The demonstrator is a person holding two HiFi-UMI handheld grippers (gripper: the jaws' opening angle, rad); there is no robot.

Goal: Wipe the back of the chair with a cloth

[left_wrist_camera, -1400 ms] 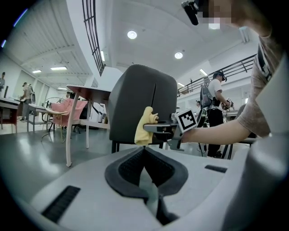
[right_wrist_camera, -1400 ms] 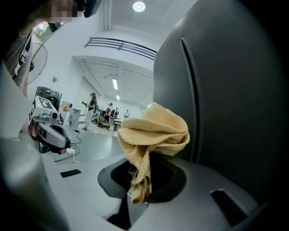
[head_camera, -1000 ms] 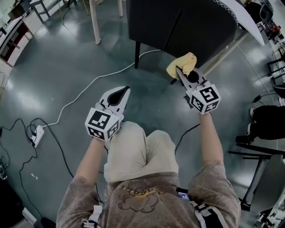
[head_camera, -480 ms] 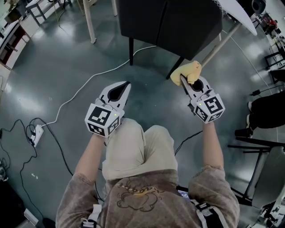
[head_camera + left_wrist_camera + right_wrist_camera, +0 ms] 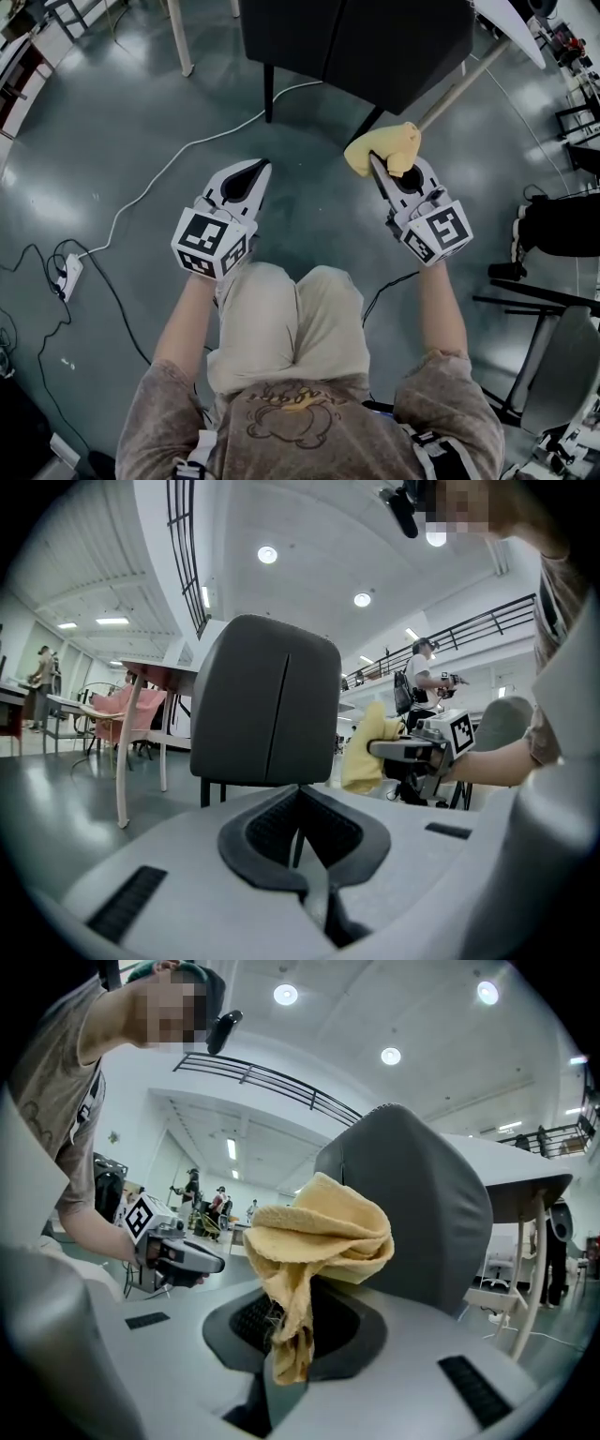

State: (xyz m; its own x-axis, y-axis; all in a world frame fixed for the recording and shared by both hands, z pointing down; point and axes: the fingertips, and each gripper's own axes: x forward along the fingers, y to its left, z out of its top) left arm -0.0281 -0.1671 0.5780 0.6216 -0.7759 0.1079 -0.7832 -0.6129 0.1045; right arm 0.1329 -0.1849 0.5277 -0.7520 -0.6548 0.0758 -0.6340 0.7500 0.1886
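Change over the last second: the right claw (image 5: 375, 161) has stayed shut on the cloth (image 5: 382, 147), one bunched yellow wad sticking out past its tips. It has held almost the same spot in the head view while the chair (image 5: 356, 47) ahead of it slid up the picture. The left claw (image 5: 255, 174) has barely moved. It is closed with nothing between its jaws, off to the left of the right claw and level with it.

Where the cloth is: in the left gripper view it hangs beside the right edge of the chair back with a gap showing, so no contact yet.

Judgement: wiping has not begun. This is still the approach, and the cloth needs carrying forward onto the back panel.

Count:
- chair ahead of the claws: 1
- cloth: 1
- claws: 2, one loaded and one empty
- white cable (image 5: 187, 155) on the floor left of the left claw: 1
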